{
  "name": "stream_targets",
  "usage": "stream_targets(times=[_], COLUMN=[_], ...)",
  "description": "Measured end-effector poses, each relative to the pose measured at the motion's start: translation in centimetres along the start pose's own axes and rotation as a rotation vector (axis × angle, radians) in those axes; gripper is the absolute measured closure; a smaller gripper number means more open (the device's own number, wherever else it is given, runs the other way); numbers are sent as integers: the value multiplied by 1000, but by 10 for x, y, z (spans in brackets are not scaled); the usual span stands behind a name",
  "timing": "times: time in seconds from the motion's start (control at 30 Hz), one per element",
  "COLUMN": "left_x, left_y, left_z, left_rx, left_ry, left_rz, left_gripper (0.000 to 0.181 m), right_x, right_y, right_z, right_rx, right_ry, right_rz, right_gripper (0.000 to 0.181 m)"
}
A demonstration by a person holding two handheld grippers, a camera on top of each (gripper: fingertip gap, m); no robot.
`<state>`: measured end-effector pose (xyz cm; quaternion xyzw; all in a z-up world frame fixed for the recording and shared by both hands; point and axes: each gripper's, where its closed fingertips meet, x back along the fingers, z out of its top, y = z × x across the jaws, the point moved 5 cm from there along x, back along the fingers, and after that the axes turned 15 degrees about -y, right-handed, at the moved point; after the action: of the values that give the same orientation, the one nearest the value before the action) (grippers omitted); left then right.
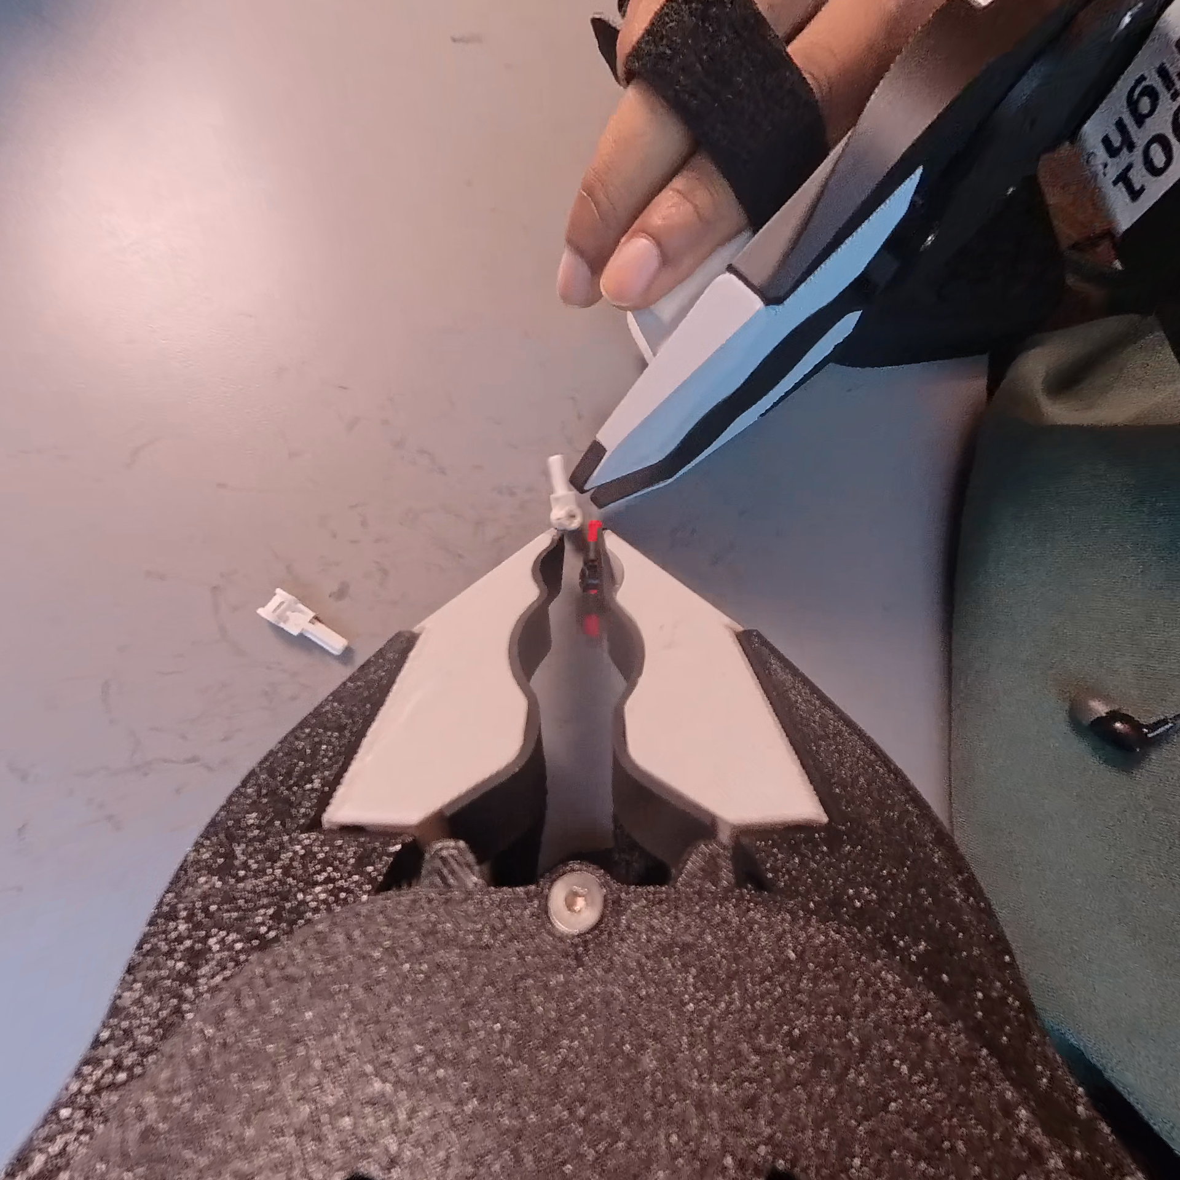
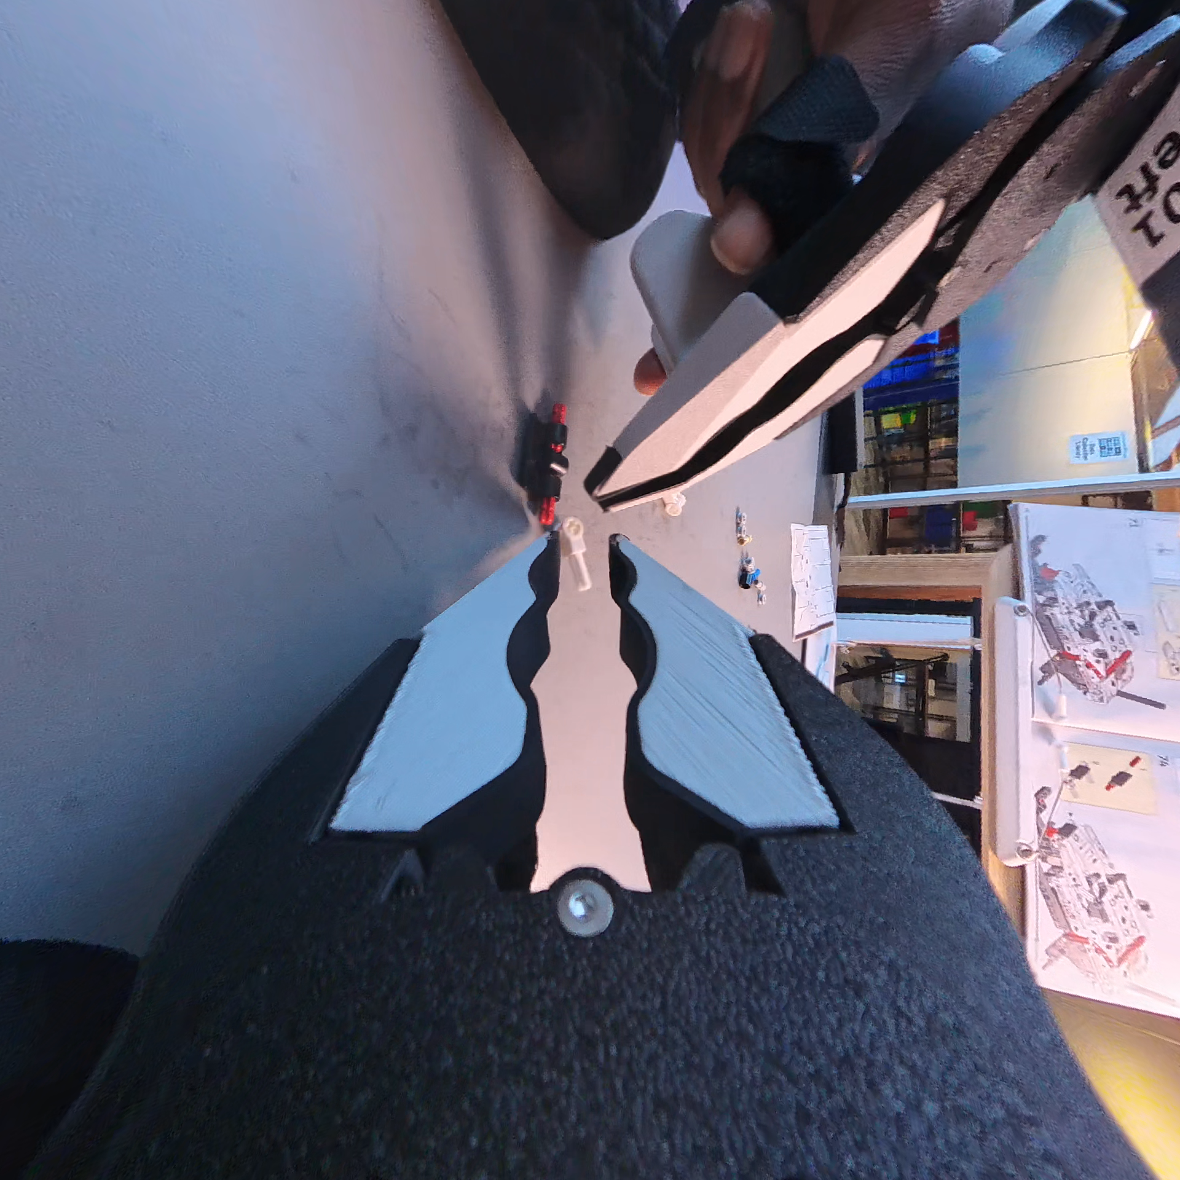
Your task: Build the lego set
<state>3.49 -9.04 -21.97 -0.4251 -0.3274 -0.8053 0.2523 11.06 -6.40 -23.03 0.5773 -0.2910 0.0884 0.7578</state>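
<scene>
A small black and red lego piece (image 1: 590, 565) lies on the grey table (image 1: 255, 319), seen through the gap between my left gripper's fingers (image 1: 472, 689). A small white connector piece (image 1: 560, 498) lies just beyond it. My left gripper (image 1: 584, 543) is narrowly open over the black and red piece, not clamping it. My right gripper (image 2: 581, 539) is open, with the white connector (image 2: 573, 550) between its tips near the left finger. The black and red piece (image 2: 544, 466) lies just past them. The two grippers' tips nearly meet over the pieces.
Another white piece (image 1: 300, 622) lies on the table to the left. A green cloth (image 1: 1053, 574) with a dark earbud (image 1: 1111, 728) lies beyond the table's right edge. Small loose parts (image 2: 750, 568), a leaflet (image 2: 811, 574) and an open instruction booklet (image 2: 1098, 734) lie farther off. My left and right fingertips are right by each other.
</scene>
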Motion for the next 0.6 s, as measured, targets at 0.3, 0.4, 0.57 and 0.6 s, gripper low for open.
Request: stream_targets(times=[0.3,0.4,0.57,0.6], left_x=[1,4,3,2], left_y=[-10,-14,-13,-13], left_z=[2,0,-1,-2], left_rx=[-6,-9,-27,-24], left_ry=[-23,-8,-3,-3], left_rz=[61,73,79,75], left_gripper=[165,167,167,167], right_x=[3,-1,-13,-17], right_y=[10,17,22,22], right_z=[-7,-18,-20,-20], right_rx=[-254,-411,-498,-506], right_ry=[30,15,28,26], right_rz=[135,300,484,528], right_gripper=[172,172,170,169])
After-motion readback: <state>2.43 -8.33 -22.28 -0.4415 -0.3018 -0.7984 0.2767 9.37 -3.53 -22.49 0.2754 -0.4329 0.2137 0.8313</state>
